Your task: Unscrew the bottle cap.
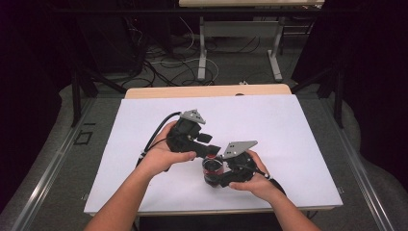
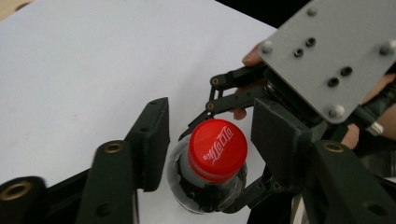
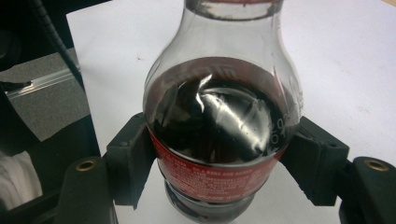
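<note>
Left tool (image 1: pixel 208 142) sits above the bottle cap (image 2: pixel 217 150), jaws narrow-open either side of the red cap, pads not pressing it; small gaps show on both sides in the left gripper view. Left hand (image 1: pixel 163 156) holds it over the white tabletop (image 1: pixel 269 120). Cola bottle (image 1: pixel 211 169) stands upright near the front middle of the tabletop, between the two hands, dark liquid inside, red label (image 3: pixel 210 175) around the body. Right tool (image 3: pixel 215 158) is clamped on the bottle at label height, one pad on each side touching the label, as the right gripper view shows. Right hand (image 1: pixel 257 180) holds that tool just right of the bottle.
</note>
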Demonstrator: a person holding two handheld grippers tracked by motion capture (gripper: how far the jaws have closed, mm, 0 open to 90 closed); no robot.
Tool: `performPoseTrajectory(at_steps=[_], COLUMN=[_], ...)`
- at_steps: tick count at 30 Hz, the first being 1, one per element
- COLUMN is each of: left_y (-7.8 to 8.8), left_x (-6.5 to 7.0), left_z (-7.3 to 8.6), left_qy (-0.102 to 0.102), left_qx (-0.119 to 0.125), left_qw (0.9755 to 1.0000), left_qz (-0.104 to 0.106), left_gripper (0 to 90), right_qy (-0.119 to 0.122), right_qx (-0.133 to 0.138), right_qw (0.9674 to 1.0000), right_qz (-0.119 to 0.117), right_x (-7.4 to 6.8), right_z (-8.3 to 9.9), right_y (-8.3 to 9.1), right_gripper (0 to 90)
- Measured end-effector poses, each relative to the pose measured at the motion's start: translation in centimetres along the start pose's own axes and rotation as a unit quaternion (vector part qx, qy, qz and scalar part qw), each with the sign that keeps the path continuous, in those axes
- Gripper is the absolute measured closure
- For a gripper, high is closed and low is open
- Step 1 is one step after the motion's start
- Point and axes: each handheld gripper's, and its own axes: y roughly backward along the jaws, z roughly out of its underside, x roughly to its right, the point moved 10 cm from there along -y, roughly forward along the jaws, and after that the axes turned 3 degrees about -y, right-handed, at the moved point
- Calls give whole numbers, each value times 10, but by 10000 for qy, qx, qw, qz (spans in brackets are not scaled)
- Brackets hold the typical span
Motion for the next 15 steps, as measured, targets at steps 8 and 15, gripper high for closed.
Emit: performPoseTrajectory(at_steps=[8, 15], left_y=[-5, -11], left_x=[-1, 0], left_z=[2, -4], left_qy=[-61, 295], left_qx=[-24, 86], left_qw=[9999, 9993], left_qz=[156, -227], left_gripper=[553, 645], right_qy=[56, 37], right_qx=[-20, 19], right_qw=[10000, 9999], right_qz=[-43, 113], right_x=[-2, 0], right_z=[1, 1], right_y=[-2, -3], right_gripper=[303, 303])
